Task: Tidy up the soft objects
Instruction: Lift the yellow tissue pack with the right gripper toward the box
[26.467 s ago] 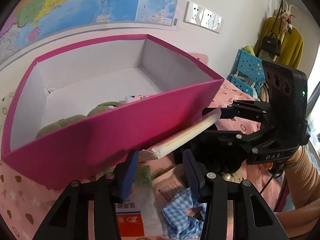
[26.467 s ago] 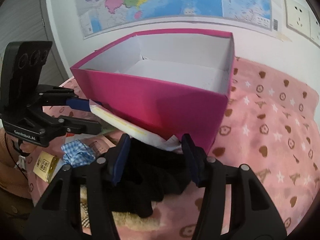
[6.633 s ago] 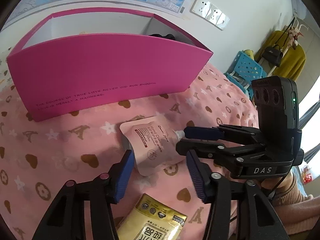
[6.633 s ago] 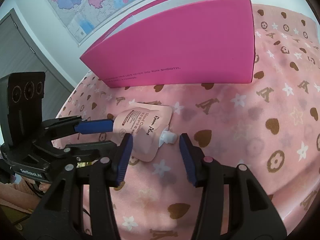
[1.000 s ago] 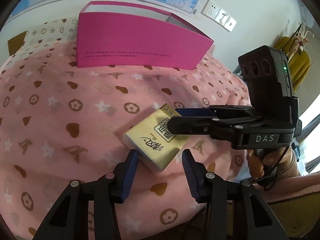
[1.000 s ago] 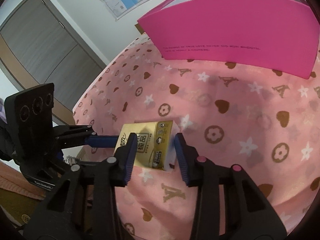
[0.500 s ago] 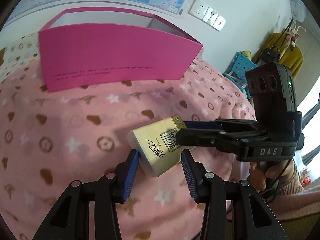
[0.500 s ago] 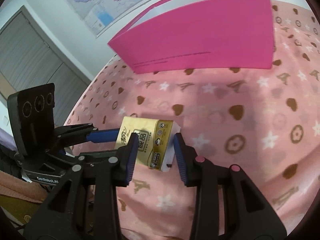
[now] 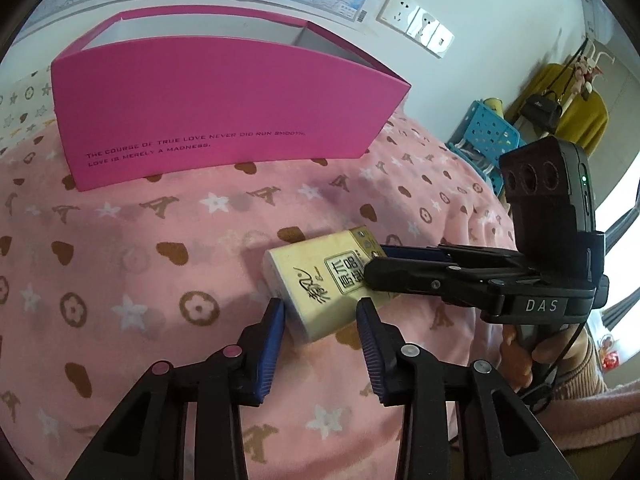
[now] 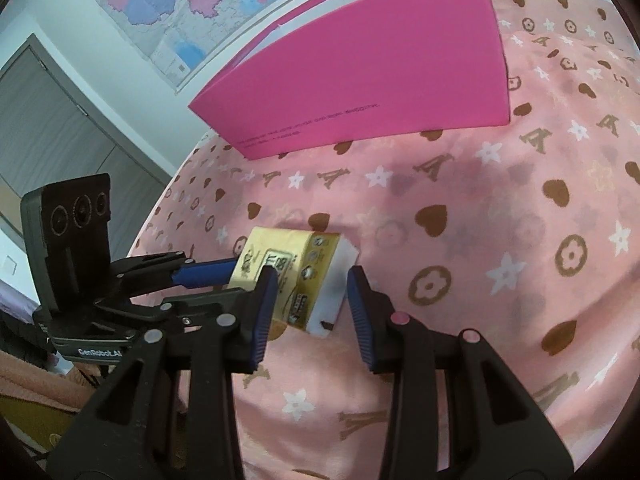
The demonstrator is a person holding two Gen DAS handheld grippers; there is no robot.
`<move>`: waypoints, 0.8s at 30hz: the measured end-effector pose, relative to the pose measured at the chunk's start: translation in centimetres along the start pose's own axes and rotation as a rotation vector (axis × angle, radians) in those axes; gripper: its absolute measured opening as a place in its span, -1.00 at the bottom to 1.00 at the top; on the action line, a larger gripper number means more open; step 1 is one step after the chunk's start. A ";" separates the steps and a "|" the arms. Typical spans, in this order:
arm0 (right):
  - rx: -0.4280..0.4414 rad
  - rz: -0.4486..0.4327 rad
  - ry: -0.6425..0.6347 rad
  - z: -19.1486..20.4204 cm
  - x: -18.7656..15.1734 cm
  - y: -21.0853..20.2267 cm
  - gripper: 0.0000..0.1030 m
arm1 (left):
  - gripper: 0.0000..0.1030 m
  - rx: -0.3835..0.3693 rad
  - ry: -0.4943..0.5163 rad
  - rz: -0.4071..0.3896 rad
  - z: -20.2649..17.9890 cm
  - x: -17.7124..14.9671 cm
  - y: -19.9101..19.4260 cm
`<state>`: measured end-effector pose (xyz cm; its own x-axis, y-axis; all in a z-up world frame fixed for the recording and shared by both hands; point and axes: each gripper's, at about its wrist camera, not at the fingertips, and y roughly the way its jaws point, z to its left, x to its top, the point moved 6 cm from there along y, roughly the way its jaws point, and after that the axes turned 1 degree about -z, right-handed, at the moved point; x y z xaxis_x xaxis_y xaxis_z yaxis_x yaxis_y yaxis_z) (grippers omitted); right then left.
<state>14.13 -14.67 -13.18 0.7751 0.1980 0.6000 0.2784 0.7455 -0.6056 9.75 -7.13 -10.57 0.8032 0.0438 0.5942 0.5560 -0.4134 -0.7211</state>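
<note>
Two grippers are meeting over one yellow tissue pack (image 9: pixel 326 280). The left gripper (image 9: pixel 320 322) is closing its fingers (image 9: pixel 272 336) around the pack's near end, though I cannot quite tell whether the pads are pressing yet. The right gripper (image 10: pixel 310 300) is coming in from the side with its fingers (image 10: pixel 264 312) either side of the pack's other end; they look clamped on it, one pad hard against the yellow face. The pack is tilting just above the pink blanket (image 9: pixel 160 280), nearer the one pink box (image 9: pixel 224 108) than a second ago, when it was lying flat. One hand (image 9: pixel 520 356) is gripping the right handle. Six seconds back a pink pouch lay here; it is gone.
</note>
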 end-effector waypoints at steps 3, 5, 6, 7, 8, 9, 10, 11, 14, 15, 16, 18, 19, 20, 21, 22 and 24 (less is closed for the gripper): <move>-0.007 -0.001 -0.011 0.1 0.0 0.1 -0.23 | -0.31 -0.001 -0.003 -0.001 0.0 0.0 -0.1; -0.012 -0.002 -0.015 0.2 0.1 0.1 -0.24 | -0.31 -0.003 -0.006 -0.002 -0.1 0.1 -0.2; -0.016 -0.005 -0.017 0.2 0.2 0.0 -0.24 | -0.32 -0.007 -0.010 -0.001 -0.1 0.2 -0.2; -0.017 -0.008 -0.016 0.1 0.3 -0.1 -0.24 | -0.32 -0.009 -0.010 -0.003 -0.2 0.2 -0.3; -0.016 -0.009 -0.015 0.1 0.3 -0.1 -0.24 | -0.32 -0.008 -0.009 -0.006 -0.2 0.2 -0.4; -0.019 -0.012 -0.016 0.2 0.4 -0.2 -0.23 | -0.32 -0.008 -0.008 -0.008 -0.3 0.3 -0.4; -0.020 -0.016 -0.017 0.2 0.5 -0.3 -0.23 | -0.32 -0.008 -0.008 -0.009 -0.3 0.4 -0.4; -0.019 -0.018 -0.018 0.2 0.6 -0.5 -0.23 | -0.32 -0.007 -0.007 -0.011 -0.4 0.5 -0.4; -0.023 -0.033 -0.020 0.3 0.9 -0.8 -0.23 | -0.32 -0.011 -0.001 -0.020 -0.6 0.8 -0.6; -0.024 -0.037 -0.020 0.3 1.1 -0.9 -0.24 | -0.32 -0.015 0.000 -0.024 -0.6 0.9 -0.7; -0.023 -0.043 -0.019 0.3 1.2 -1.1 -0.24 | -0.32 -0.017 0.003 -0.028 -0.7 1.0 -0.8; -0.022 -0.050 -0.022 0.3 1.4 -1.2 -0.23 | -0.32 -0.012 0.008 -0.039 -0.9 1.3 -1.1; -0.023 -0.054 -0.024 0.3 1.5 -1.3 -0.23 | -0.32 -0.012 0.009 -0.041 -0.9 1.4 -1.2; -0.022 -0.057 -0.025 0.4 1.6 -1.4 -0.23 | -0.32 -0.012 0.011 -0.044 -1.0 1.5 -1.3; -0.022 -0.060 -0.027 0.4 1.7 -1.5 -0.23 | -0.32 -0.012 0.013 -0.047 -1.0 1.7 -1.3; -0.023 -0.062 -0.030 0.4 1.8 -1.6 -0.23 | -0.32 -0.013 0.013 -0.049 -1.0 1.8 -1.4; -0.024 -0.069 -0.034 0.5 2.1 -1.8 -0.23 | -0.32 -0.011 0.017 -0.056 -1.1 2.0 -1.5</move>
<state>14.97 -15.29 -10.61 0.7340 0.1684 0.6579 0.3444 0.7427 -0.5743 10.31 -7.46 -7.90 0.7671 0.0518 0.6394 0.5974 -0.4208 -0.6827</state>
